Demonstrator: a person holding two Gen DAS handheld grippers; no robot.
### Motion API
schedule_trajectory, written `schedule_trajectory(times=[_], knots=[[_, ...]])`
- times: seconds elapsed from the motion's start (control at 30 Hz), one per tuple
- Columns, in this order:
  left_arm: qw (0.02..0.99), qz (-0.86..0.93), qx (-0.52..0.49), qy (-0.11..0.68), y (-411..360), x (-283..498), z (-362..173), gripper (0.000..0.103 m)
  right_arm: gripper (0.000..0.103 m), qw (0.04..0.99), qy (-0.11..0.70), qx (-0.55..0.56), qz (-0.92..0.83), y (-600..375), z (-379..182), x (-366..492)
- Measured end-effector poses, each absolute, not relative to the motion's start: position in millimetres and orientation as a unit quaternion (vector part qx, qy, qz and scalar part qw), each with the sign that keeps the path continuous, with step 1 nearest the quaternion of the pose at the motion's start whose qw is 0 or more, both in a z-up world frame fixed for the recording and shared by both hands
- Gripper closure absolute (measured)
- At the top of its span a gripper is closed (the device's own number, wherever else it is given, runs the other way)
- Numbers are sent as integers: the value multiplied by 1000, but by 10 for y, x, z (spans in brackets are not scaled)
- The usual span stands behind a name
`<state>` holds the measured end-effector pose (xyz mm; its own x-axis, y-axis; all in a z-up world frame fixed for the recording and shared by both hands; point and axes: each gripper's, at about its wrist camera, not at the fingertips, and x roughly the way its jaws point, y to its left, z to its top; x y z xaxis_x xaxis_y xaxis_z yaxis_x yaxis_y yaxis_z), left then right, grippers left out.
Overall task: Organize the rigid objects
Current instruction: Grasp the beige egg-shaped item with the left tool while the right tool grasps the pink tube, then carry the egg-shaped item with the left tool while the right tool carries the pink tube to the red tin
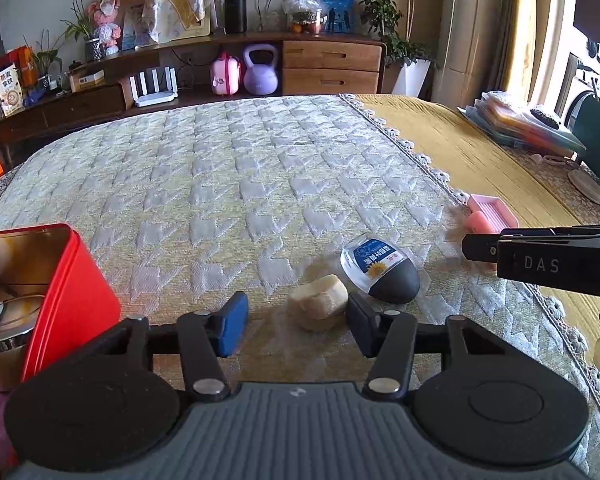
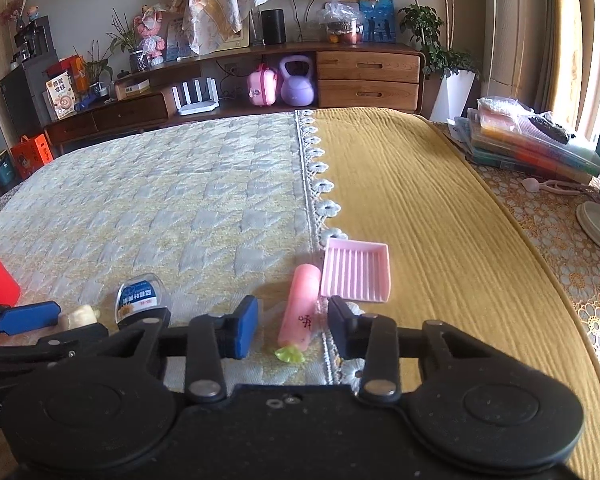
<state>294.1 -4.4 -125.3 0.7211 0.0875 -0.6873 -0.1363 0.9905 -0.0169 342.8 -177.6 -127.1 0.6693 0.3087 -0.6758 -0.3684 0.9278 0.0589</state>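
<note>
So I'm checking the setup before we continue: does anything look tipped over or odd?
Yes. The small bottle with the dark cap lies on its side beside the beige lump. The pink toy carrot also lies flat, straddling the lace seam next to the pink tray. Nothing looks spilled or broken.

"DAS" stands in pale letters on the side of the right tongs (image 1: 540, 258) in the left wrist view. In the right wrist view, "Ger" shows, cut off at the frame edge, on the left tongs (image 2: 24, 316). The small bottle (image 1: 380, 268), pink carrot toy (image 2: 302, 306) and shelf packet (image 1: 9, 88) carry Chinese print.
</note>
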Motion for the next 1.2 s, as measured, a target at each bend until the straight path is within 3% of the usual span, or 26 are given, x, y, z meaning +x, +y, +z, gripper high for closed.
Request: schedule_trajectory(times=[0.1, 0.23, 1.2], knots=[[928, 54, -28, 368, -51, 2938, -1246, 72, 78, 915, 359, -51, 178, -1749, -1263, 3409], [927, 54, -24, 370, -62, 2932, -1234, 73, 88, 916, 358, -53, 173, -1758, -1259, 3366], [930, 38, -35, 363, 118, 2056, -532, 73, 88, 911, 337, -13, 237, -1815, -459, 2230]])
